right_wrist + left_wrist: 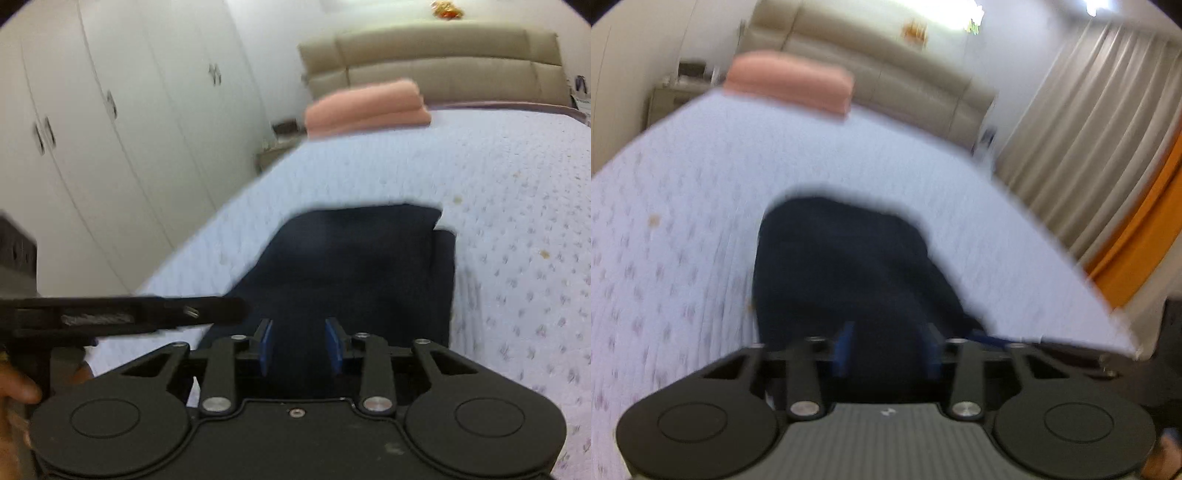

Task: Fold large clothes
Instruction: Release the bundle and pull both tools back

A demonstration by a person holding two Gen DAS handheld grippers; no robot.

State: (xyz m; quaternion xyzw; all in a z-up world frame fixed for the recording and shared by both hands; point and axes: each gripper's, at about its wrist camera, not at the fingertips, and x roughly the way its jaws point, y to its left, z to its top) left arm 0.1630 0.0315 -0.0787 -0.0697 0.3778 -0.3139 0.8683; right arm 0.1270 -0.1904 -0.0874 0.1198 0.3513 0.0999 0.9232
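left tongs [886, 349]: mine, pointed down at the dark cloth; blue pads [844, 349] stood apart with navy fabric seen between them. Frame was blurred, so I couldn't tell if the pads pressed on the cloth.
right tongs [300, 345]: same story, pads [265, 345] parted, navy cloth behind the gap, grip not readable.
garment [354, 266]: navy, lay in a compact folded heap on the bed, near edge under both tongs, far edge squared off in the right wrist view, rounder in the left one.
bed [498, 221]: pale lilac quilted cover with small purple motifs; garment sat toward its near side.
pink towel stack [369, 107]: folded, at the far end of the bed, well apart from the garment.
headboard [443, 62]: beige, padded, behind the pink stack.
wardrobe [110, 110]: white doors, left of the bed in the right wrist view.
curtain [1089, 129]: grey, pleated, right of the bed in the left wrist view.
other tool: left tongs' black body [129, 314] crossed the left of the right wrist view, my hand [14, 395] at its near end.
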